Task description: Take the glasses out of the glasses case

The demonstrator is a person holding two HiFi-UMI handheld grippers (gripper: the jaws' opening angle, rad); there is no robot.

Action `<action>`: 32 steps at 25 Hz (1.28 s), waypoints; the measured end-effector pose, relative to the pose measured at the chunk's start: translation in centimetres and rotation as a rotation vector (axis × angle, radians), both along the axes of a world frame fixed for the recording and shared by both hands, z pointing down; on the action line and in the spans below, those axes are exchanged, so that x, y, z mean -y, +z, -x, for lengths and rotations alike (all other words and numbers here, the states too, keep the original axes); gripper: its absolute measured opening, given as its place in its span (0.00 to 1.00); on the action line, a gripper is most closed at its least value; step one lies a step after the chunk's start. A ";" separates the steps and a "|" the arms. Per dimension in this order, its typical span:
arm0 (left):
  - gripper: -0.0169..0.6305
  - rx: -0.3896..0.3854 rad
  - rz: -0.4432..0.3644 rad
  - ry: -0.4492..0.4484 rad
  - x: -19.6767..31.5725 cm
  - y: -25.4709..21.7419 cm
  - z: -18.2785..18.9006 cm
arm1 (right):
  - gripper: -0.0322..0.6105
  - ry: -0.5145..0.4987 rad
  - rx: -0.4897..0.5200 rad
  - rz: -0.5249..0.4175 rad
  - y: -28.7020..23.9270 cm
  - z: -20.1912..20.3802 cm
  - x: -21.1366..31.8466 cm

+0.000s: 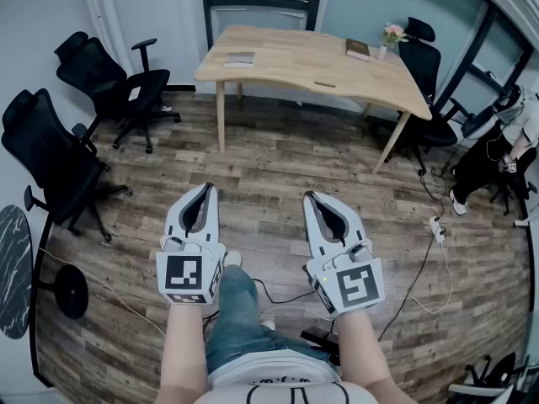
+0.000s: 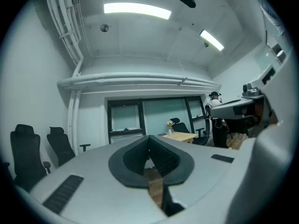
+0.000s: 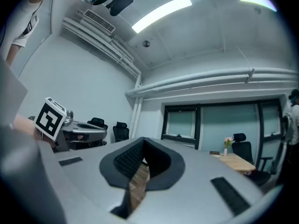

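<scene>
Not possible to pick out the glasses case for sure: only some small things far off on the wooden worktop (image 1: 286, 66), too small to name. Among them a dark flat thing (image 1: 357, 49) near the far right corner, a pale flat thing (image 1: 239, 58) on the left part, a small brown thing (image 1: 324, 83) close to the near edge. No glasses in sight, presumably shut inside the case.

Judging by the kind of object: likely a light, stiff shell with a smooth, rather slippery skin, easy to push across the wood. Better to pin the lower half with one claw and lift the lid at its long free edge with the other. Glasses probably fragile and thin at the temples; safest to grip at the bridge or the frame, never on the lenses, and with little force.

Left claw (image 1: 207, 188) fully closed, tips together, nothing between them. Right claw (image 1: 310, 197) also closed and empty. Both level, side by side above the wooden floor (image 1: 269, 162), well apart from the worktop.

Plenty of free floor in between. Black office chairs (image 1: 109, 78) along the left, a power strip (image 1: 436, 225) with cable on the floor at the right, a person (image 1: 505, 146) at the right edge: all to pass with care. Flower vase (image 1: 391, 34) just beside the dark thing, easy to knock over.
</scene>
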State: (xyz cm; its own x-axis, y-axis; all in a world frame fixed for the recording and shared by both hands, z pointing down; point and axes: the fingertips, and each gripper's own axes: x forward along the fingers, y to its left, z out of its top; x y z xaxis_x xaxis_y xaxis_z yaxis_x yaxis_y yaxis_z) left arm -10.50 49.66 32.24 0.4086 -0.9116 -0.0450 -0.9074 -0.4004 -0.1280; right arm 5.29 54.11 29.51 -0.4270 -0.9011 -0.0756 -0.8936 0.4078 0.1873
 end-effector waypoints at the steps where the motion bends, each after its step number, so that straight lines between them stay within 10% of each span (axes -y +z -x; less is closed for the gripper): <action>1: 0.05 0.001 0.000 0.001 0.6 0.0 -0.2 | 0.06 0.000 -0.002 0.002 0.1 -0.2 0.6; 32: 0.05 -0.005 0.039 0.058 46.4 1.5 6.5 | 0.07 0.030 -0.047 0.078 1.6 6.3 45.6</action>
State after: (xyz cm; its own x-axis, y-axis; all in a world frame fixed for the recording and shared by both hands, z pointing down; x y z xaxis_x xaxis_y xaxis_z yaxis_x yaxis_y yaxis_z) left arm -16.99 3.22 33.78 0.4603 -0.8877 -0.0121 -0.8833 -0.4565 -0.1069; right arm -1.03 8.56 31.12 -0.4014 -0.9158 0.0151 -0.8965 0.3962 0.1981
